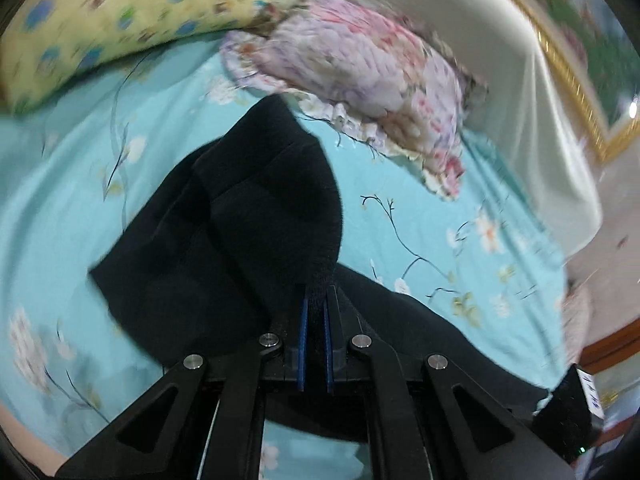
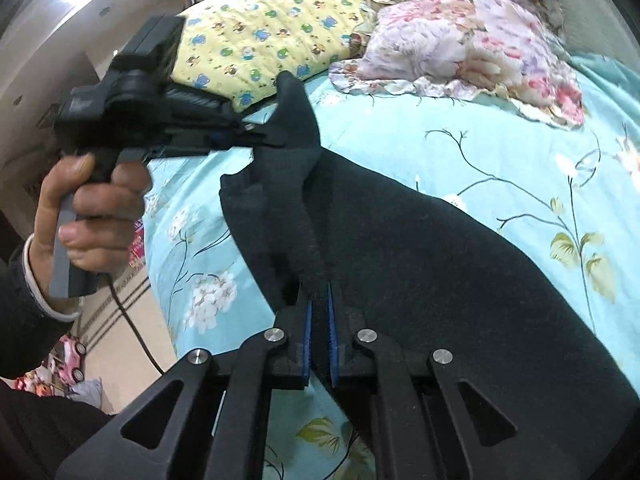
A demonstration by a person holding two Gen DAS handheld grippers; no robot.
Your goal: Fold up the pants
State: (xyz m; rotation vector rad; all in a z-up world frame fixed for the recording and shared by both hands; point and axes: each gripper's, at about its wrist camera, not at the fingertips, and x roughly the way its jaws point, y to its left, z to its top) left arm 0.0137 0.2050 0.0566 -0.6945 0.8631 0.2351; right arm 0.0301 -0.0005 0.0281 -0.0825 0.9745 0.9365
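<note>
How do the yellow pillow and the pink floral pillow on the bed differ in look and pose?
The yellow pillow carries small blue and green cartoon prints; the pink floral pillow has large rose-like flowers. The yellow pillow has plain edges, while the pink floral pillow has a ruffled frill. In the right wrist view the yellow pillow lies to the left of the pink floral pillow. Both rest at the head of the turquoise bedsheet.

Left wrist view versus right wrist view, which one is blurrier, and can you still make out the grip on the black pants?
Left wrist view: motion-smeared, worst on the floral pillow, yet the left gripper reads shut on the pants. Right wrist view: sharper, with only the hand slightly soft; the right gripper pinches the cloth too. Both bend at the edges.
</note>
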